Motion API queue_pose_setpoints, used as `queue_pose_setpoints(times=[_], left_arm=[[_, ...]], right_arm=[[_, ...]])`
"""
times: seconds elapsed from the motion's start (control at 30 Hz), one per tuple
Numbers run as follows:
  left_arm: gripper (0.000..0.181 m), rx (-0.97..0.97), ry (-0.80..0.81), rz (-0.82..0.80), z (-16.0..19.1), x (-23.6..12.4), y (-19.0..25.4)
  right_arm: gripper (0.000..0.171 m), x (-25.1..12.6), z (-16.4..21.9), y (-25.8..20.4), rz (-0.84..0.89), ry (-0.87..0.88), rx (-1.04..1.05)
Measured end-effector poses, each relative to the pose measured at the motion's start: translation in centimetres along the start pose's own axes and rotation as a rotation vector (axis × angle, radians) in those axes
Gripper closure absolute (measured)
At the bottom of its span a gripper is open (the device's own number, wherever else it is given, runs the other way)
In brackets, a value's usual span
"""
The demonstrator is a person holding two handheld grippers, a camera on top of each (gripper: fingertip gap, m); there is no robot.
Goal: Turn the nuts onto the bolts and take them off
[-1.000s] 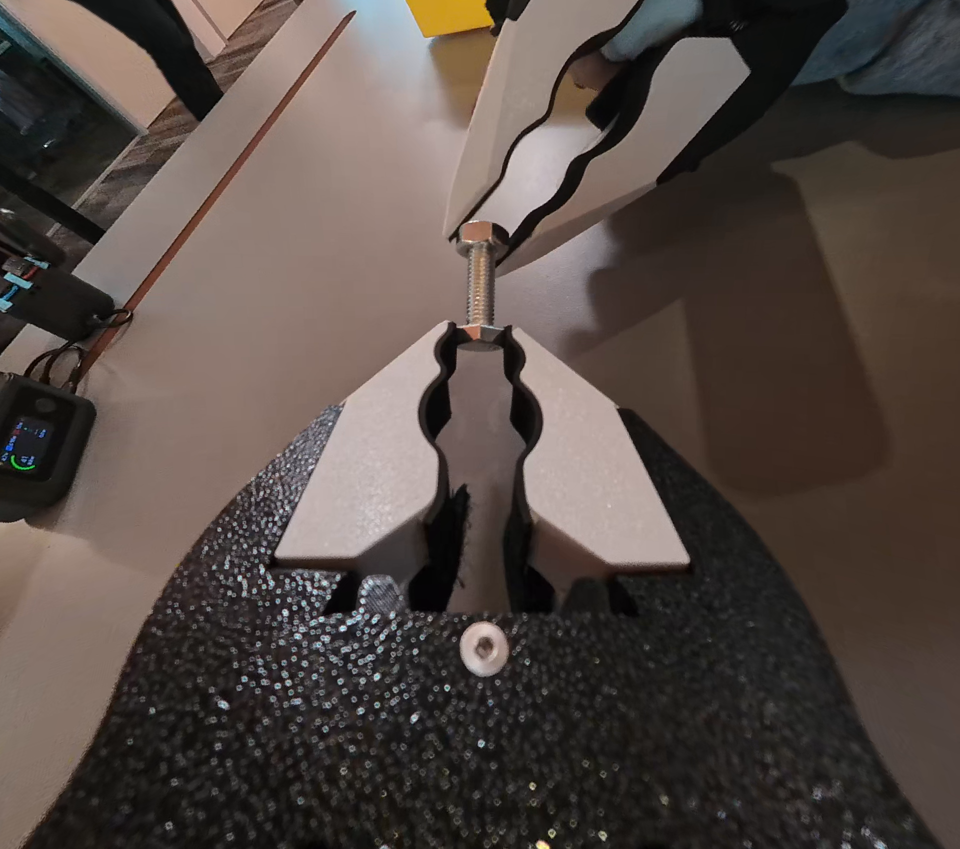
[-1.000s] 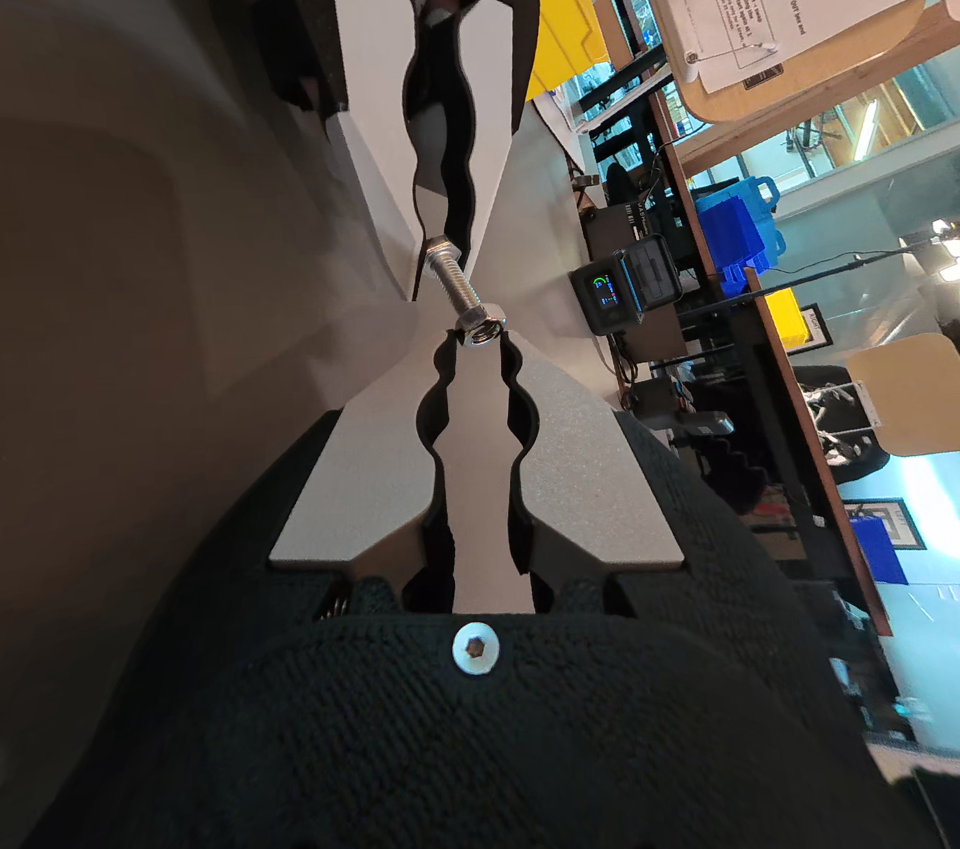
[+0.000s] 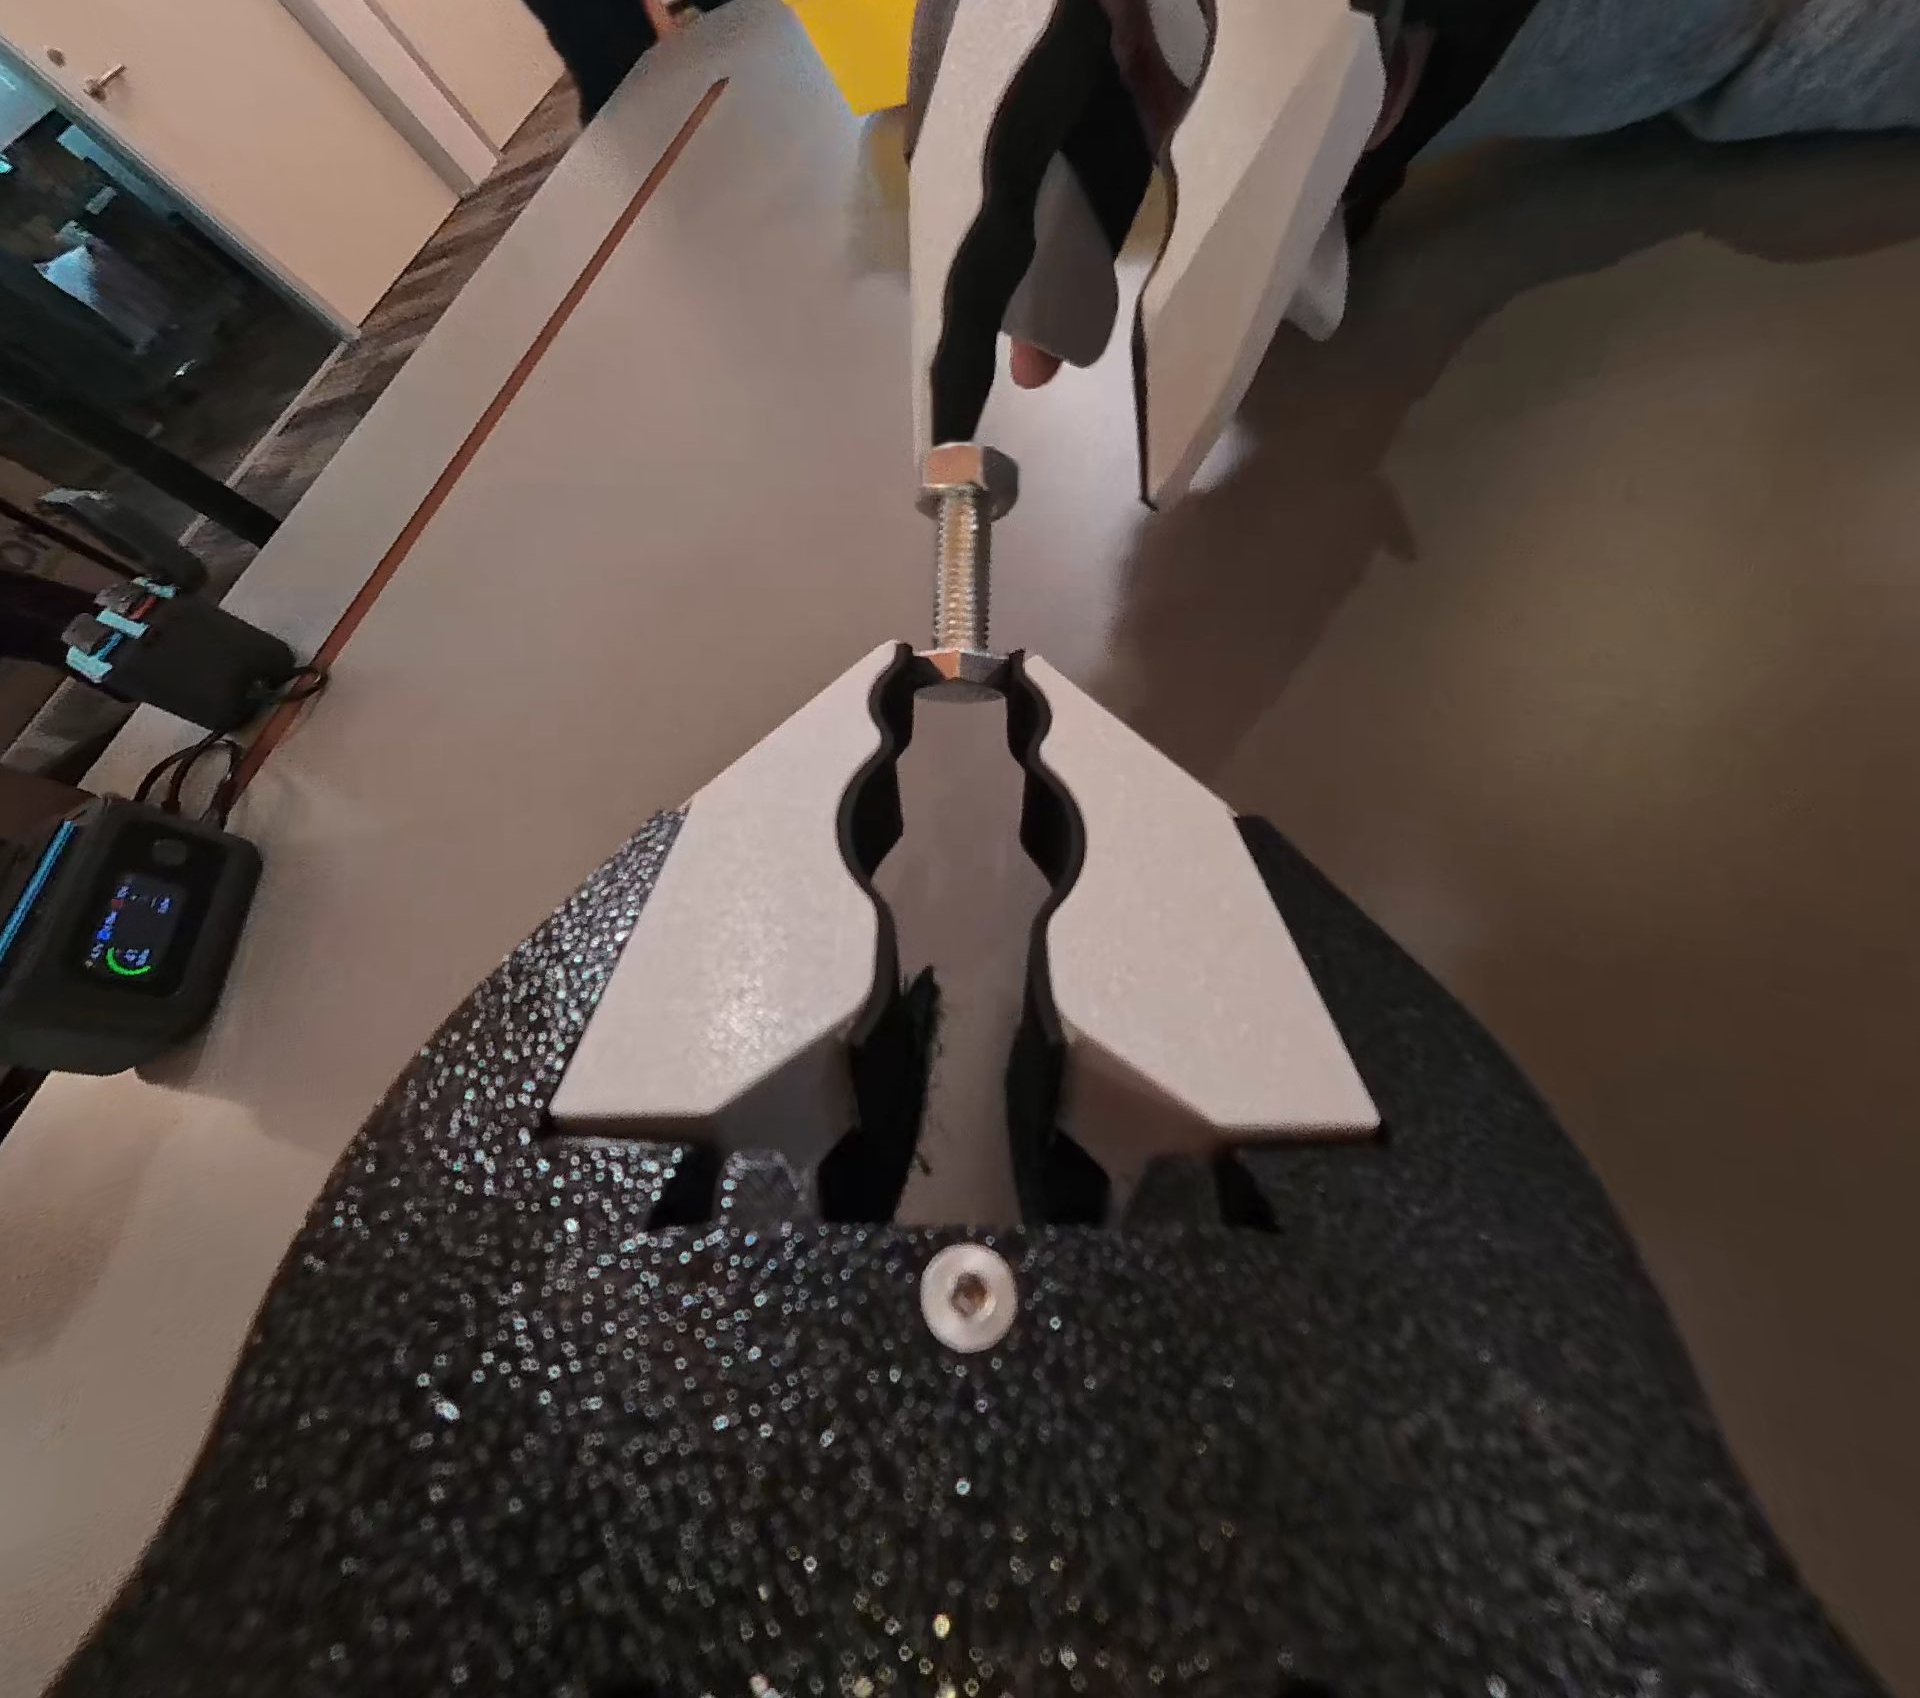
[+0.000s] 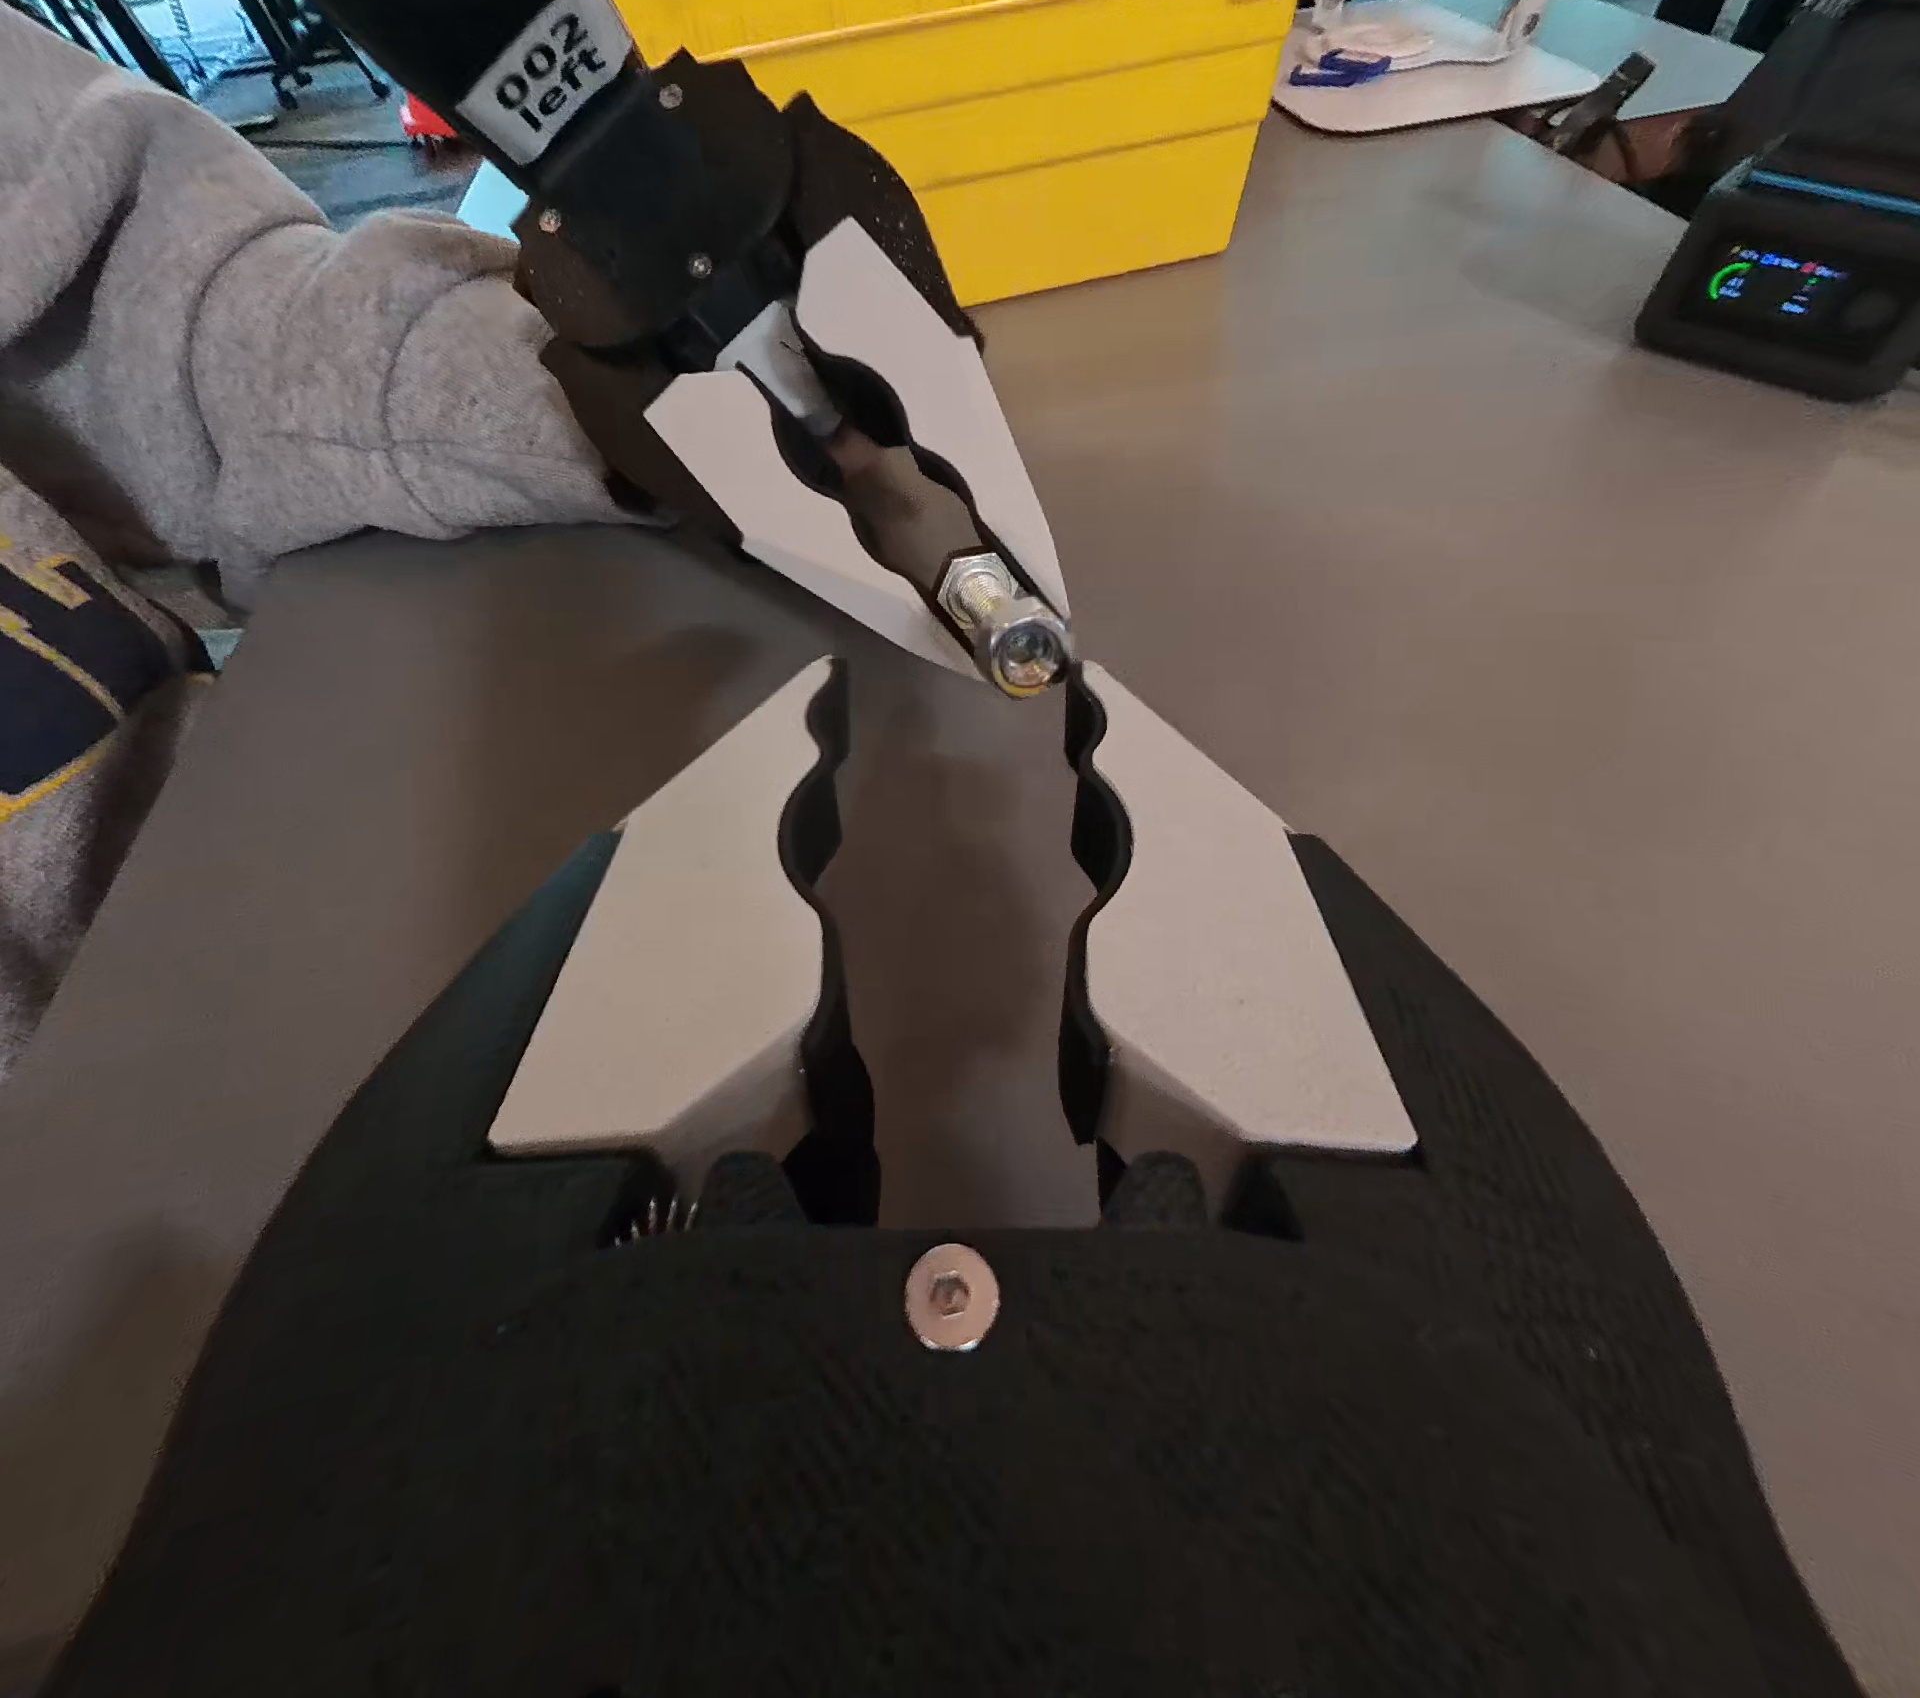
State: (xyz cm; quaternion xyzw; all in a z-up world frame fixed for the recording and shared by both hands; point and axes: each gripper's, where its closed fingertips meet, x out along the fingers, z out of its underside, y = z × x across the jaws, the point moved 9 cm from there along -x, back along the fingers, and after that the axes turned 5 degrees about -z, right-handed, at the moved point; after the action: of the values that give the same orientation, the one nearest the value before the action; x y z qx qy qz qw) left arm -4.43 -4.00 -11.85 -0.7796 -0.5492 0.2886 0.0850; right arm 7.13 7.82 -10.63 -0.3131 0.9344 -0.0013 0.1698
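Left gripper [image 3: 961,672] clamps the bolt [image 3: 961,573] head; right gripper [image 4: 951,677] gapes empty. Small, slick steel: you grip the nut [image 3: 968,476] flats.

Each gripper [image 4: 956,682] has white wavy-edged fingers [image 4: 1236,921] on black textured bodies; grey sleeve [image 4: 239,360]

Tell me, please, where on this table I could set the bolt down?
The widest bare table lies in front of the yellow bin, toward the black device. A smaller patch sits below the grey sleeve. The middle is crowded: the left gripper holds the bolt there, the open right gripper at its nut.
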Motion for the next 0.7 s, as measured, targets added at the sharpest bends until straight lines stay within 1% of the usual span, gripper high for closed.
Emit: queue_pose_setpoints(times=[0.07, 0.13, 0.17, 0.3, 0.4, 0.47, 0.53, 0.6, 0.63, 0.7], left_arm=[[0.166, 0.012, -0.004, 0.015, 0.0, 0.1, 0.2], [0.165, 0.028, -0.015, 0.013, 0.0, 0.2, 0.3], [0.166, 0.030, -0.014, 0.012, 0.0, 0.2, 0.3], [0.166, 0.029, -0.013, 0.003, 0.0, 0.1, 0.2], [0.166, 0.044, -0.020, 0.007, 0.0, 0.1, 0.4], [0.166, 0.060, -0.031, 0.014, 0.0, 0.2, 0.6], [0.166, 0.069, -0.034, 0.018, 0.0, 0.2, 0.6], [0.166, 0.063, -0.031, 0.011, 0.0, 0.2, 0.6], [0.166, 0.061, -0.029, 0.010, 0.0, 0.1, 0.5], [0.166, 0.062, -0.027, 0.007, 0.0, 0.1, 0.5]], right_arm=[[0.130, 0.0, -0.2, -0.2, 0.000, 0.022, -0.037], [0.134, -0.2, -0.7, -0.8, -0.029, 0.084, -0.112], [0.134, -0.3, -0.9, -0.9, -0.016, 0.094, -0.124], [0.129, -0.5, -0.3, 0.1, 0.040, 0.001, -0.026], [0.129, -0.2, 0.1, 0.3, 0.019, -0.033, 0.040], [0.129, 0.2, 0.0, -0.1, -0.009, -0.040, 0.026], [0.126, 0.5, -0.3, -0.7, -0.019, -0.019, -0.063], [0.133, 0.3, -0.7, -1.2, -0.039, 0.035, -0.128], [0.133, 0.2, -0.8, -1.0, -0.019, 0.044, -0.104], [0.129, 0.1, -0.5, -0.2, 0.007, -0.010, -0.018]])
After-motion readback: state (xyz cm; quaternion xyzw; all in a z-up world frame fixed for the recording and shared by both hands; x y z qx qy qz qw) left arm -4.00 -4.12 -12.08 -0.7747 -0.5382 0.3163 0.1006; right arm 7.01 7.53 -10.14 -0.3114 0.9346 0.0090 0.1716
